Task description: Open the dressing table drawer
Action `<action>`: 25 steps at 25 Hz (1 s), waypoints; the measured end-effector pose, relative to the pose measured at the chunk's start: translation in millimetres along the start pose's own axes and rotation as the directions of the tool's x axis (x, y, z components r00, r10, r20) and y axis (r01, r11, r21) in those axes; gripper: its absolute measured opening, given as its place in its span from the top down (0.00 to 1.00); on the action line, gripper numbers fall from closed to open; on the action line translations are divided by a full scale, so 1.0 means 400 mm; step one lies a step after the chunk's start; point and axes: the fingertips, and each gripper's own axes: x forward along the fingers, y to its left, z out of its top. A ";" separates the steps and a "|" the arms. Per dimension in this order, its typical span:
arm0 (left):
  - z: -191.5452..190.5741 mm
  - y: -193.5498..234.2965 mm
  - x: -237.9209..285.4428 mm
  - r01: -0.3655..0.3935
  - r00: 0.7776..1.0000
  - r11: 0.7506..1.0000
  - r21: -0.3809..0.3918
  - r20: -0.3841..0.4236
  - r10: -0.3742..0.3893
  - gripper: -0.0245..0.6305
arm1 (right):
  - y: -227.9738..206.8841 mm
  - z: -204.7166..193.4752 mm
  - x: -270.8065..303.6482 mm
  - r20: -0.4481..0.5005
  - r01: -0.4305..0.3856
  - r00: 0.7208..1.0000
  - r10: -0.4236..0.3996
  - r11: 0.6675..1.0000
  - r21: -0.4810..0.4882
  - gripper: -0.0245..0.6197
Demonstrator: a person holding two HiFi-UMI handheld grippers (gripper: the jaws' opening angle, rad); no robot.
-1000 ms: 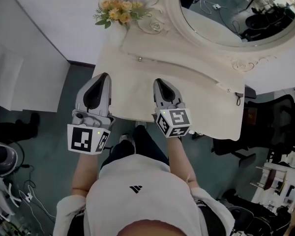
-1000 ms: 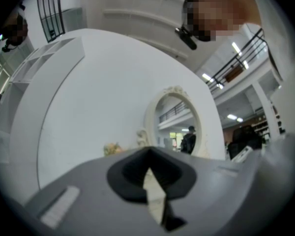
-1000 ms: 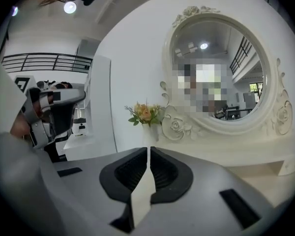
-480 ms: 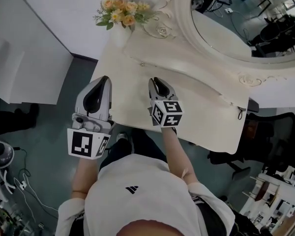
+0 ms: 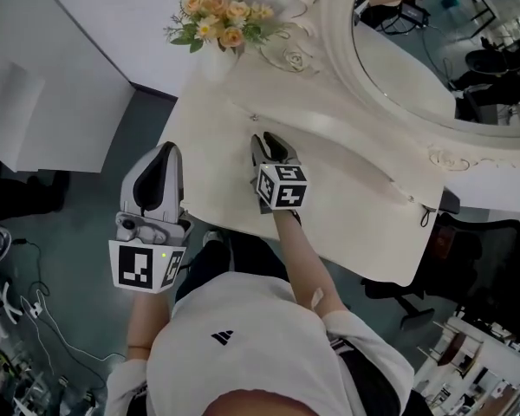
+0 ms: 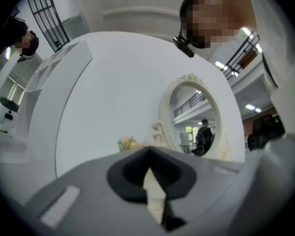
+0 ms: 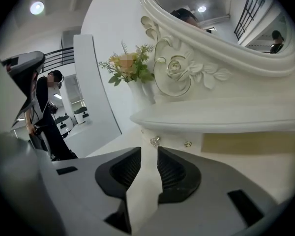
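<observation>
The cream dressing table carries a raised shelf under an oval mirror. A small drawer front with a crystal knob sits below that shelf; in the head view the knob is a tiny dot. My right gripper hovers over the tabletop, pointing at the knob from a short way off. Its jaws are opening, with nothing between them. My left gripper hangs beyond the table's left edge, its jaws closed together and empty.
A vase of yellow and peach flowers stands at the table's back left corner. A second small brass knob lies right of the crystal one. A hanging pull shows at the table's right end. White wall panels stand left.
My right gripper has moved forward and down over the tabletop toward the knob, and its jaws have parted. The left gripper has drifted slightly back, off the table's left edge.
</observation>
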 end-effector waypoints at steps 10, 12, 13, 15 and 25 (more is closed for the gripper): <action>-0.005 0.034 -0.011 -0.083 0.996 0.996 0.021 -0.021 0.084 0.95 | -0.027 -0.019 0.092 -0.057 0.000 0.998 0.004 0.998 0.058 0.78; -0.004 0.042 -0.017 -0.097 0.995 0.995 0.026 -0.024 0.098 0.95 | -0.023 -0.018 0.103 -0.065 -0.002 0.998 0.005 0.999 0.054 0.77; -0.004 0.046 -0.019 -0.104 0.994 0.994 0.028 -0.025 0.104 0.95 | -0.022 -0.015 0.109 -0.065 -0.002 0.998 0.005 0.999 0.052 0.77; -0.005 0.054 -0.023 -0.117 0.993 0.993 0.030 -0.028 0.117 0.95 | -0.020 -0.008 0.121 -0.061 -0.004 0.998 0.008 0.998 0.056 0.77; -0.004 0.083 -0.040 -0.152 0.988 0.988 0.038 -0.034 0.153 0.95 | -0.032 0.004 0.143 -0.063 0.049 0.997 -0.042 0.991 0.121 0.83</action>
